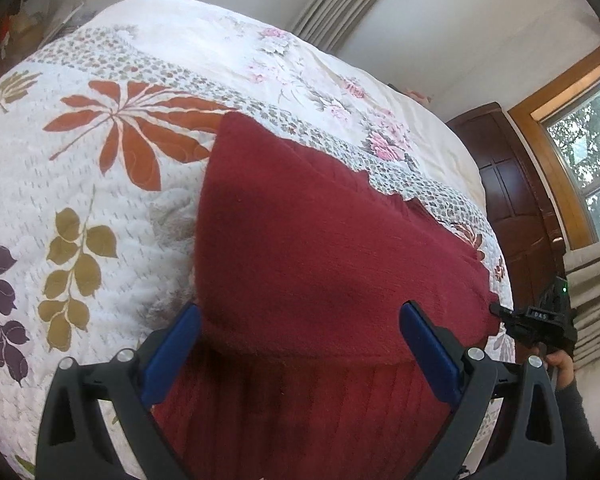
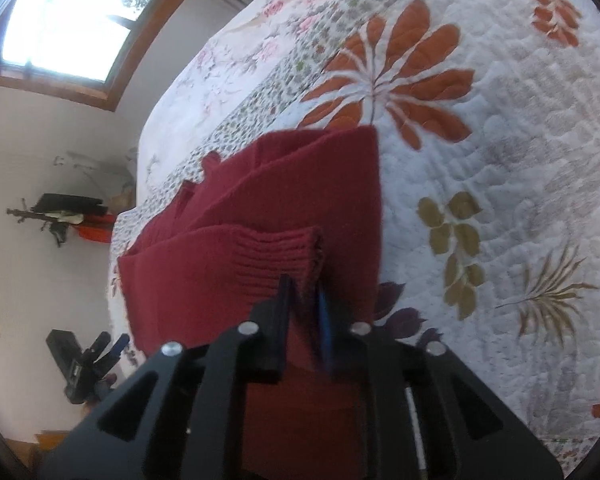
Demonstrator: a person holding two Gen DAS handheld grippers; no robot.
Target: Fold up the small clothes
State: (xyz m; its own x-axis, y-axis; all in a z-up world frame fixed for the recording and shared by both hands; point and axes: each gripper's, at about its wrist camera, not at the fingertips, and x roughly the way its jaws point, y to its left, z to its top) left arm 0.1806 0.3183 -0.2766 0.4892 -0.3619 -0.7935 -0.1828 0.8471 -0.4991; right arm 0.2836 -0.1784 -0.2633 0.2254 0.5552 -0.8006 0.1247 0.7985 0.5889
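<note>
On the bed, a quilted bedspread (image 1: 80, 200) printed with orange, olive and purple leaves carries a dark red knitted sweater (image 1: 320, 240), partly folded, its ribbed hem nearest the camera. The left gripper (image 1: 300, 354) hovers over that hem with its blue-padded fingers (image 1: 172, 360) spread wide apart, clasping nothing. At the far right of the left wrist view, the other gripper (image 1: 500, 312) reaches the sweater's edge; a small label on its body seems to read "DAS", though it is too small to be sure. In the right wrist view, the right gripper (image 2: 304, 300) is pinched tight on a ribbed sleeve cuff (image 2: 276, 256) lying across the sweater's body.
</note>
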